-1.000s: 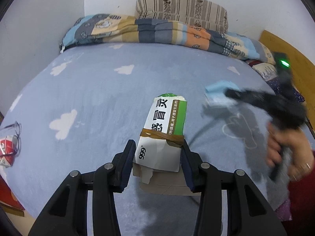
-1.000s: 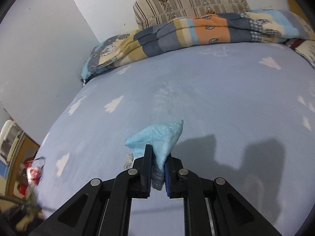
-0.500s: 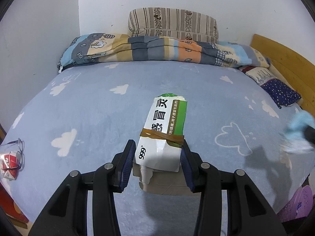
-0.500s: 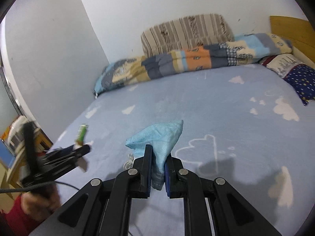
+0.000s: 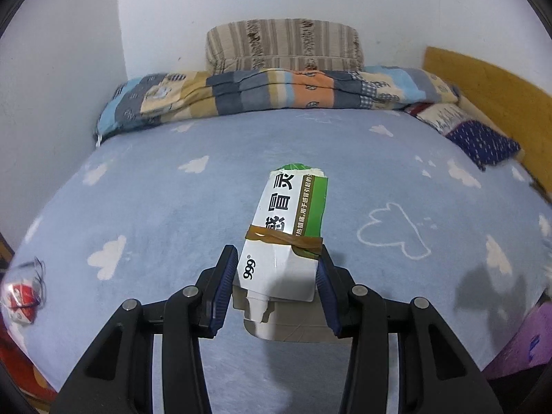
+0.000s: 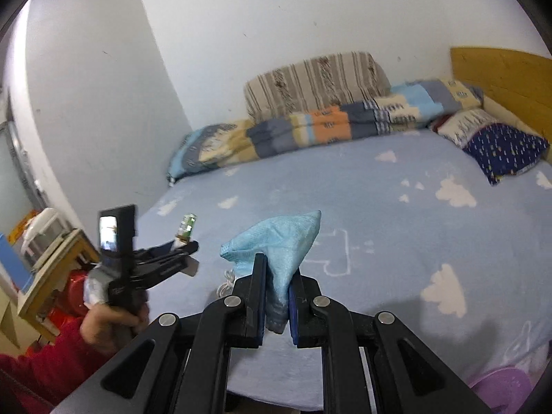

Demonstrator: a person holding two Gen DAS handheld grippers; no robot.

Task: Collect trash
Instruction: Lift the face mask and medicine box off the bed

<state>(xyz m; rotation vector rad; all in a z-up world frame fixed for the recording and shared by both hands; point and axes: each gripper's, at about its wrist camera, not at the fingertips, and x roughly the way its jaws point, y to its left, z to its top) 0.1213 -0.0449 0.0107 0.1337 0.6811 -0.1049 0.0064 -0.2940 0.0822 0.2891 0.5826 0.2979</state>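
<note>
Above the blue bed [image 5: 145,214], keep left gripper [image 5: 277,277] squeezed on the medicine box [image 5: 288,227] and right gripper [image 6: 277,298] pinched on the blue face mask [image 6: 276,241]; carry both gently.

Your L gripper [image 5: 277,277] is clamped on the box [image 5: 288,238], over the bed [image 5: 155,207]; red wrapper [image 5: 20,298] at far-left edge.
</note>
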